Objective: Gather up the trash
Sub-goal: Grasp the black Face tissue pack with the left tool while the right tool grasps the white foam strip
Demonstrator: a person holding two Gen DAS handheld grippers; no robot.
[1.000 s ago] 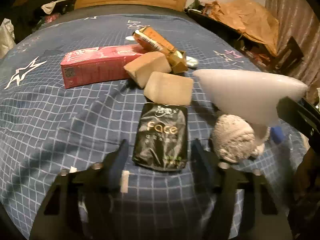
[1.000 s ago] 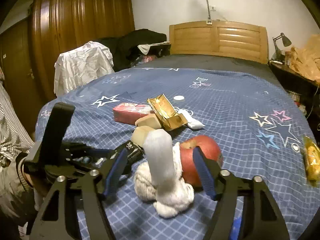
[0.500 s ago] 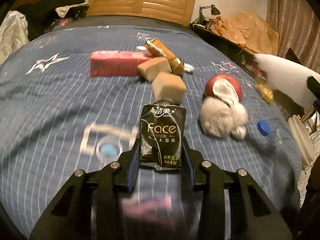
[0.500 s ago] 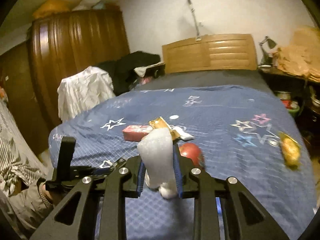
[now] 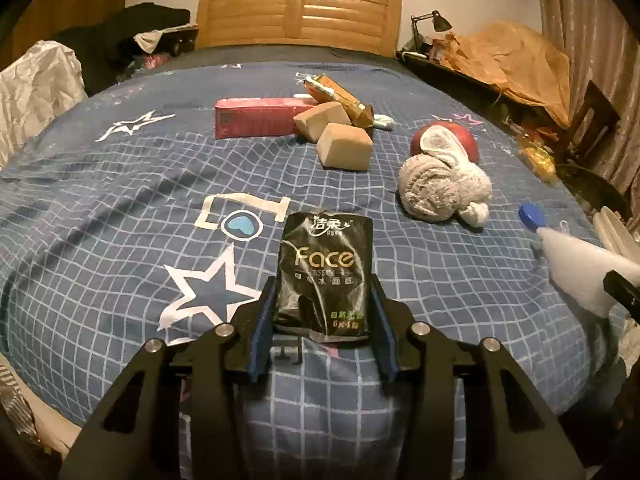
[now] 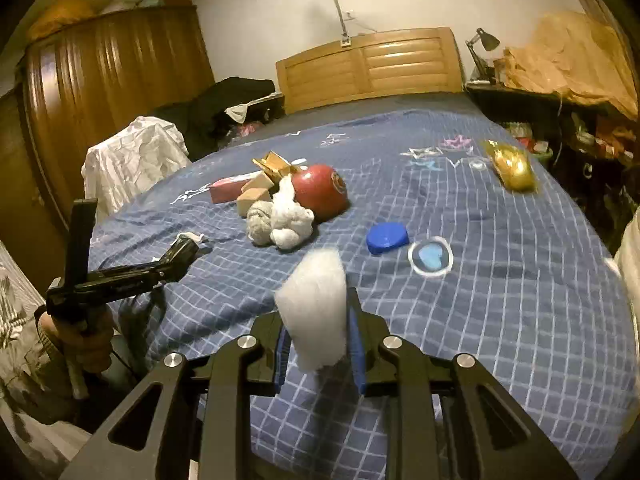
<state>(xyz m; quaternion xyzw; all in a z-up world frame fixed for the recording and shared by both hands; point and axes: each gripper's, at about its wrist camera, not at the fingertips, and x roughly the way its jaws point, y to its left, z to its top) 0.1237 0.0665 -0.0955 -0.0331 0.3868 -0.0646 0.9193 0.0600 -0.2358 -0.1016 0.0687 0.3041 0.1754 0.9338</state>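
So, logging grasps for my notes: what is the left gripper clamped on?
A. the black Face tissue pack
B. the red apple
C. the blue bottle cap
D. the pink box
A: the left gripper's jaws are shut on the black Face tissue pack.

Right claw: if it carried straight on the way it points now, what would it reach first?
Probably the blue cap, slightly right of the line beyond the white foam piece that the right claw grips; depth is unclear.

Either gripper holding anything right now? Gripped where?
Both. The left gripper clamps the black tissue pack across its lower end, near the bottom edge. The right gripper clamps the white foam piece at its lower half.
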